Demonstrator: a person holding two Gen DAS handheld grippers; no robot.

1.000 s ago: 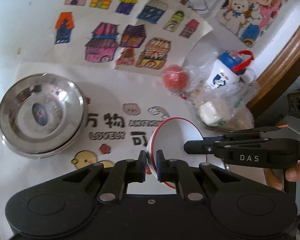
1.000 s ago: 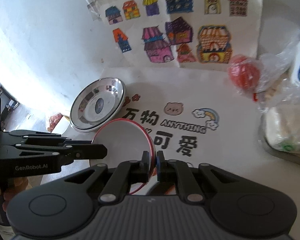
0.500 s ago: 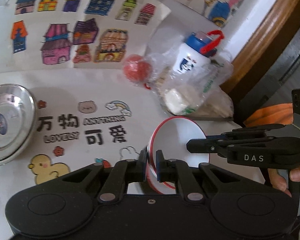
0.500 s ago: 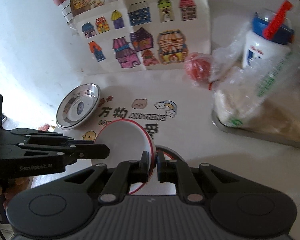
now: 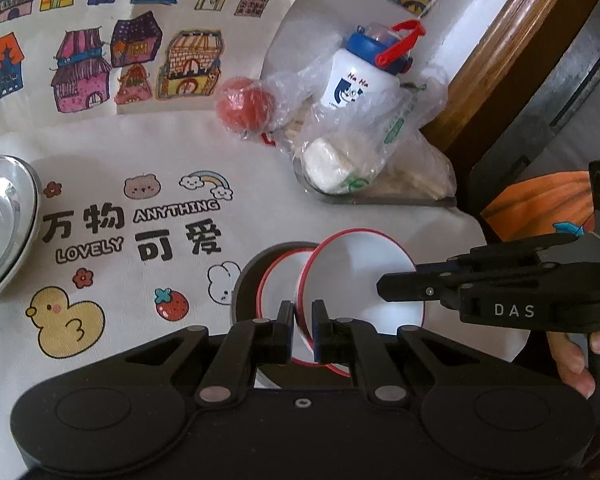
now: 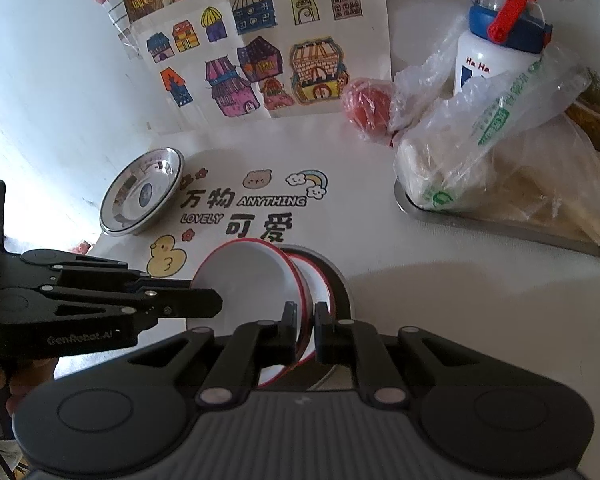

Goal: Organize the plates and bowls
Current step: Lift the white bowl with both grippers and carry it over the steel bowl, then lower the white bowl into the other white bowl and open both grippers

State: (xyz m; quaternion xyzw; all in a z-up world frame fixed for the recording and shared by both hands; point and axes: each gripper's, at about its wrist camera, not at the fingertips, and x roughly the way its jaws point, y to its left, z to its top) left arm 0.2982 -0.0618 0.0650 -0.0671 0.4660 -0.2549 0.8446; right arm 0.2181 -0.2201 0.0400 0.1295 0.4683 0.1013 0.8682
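White red-rimmed bowl (image 5: 360, 276) tilted, both claws (image 5: 302, 320) (image 6: 305, 322) apparently pinching rim.

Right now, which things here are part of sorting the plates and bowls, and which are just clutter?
Job: held white bowl, second white bowl, grey plate, steel bowls, left gripper, right gripper.
Clutter: bottle, tomato, bagged food, drawings.

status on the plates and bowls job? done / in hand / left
Done: steel dishes look stacked at the mat's far left. In hand: both the left gripper and the right gripper are clamped on the rim of one red-rimmed white bowl, held over a second red-rimmed bowl on a grey plate. Left: lower it in and release.
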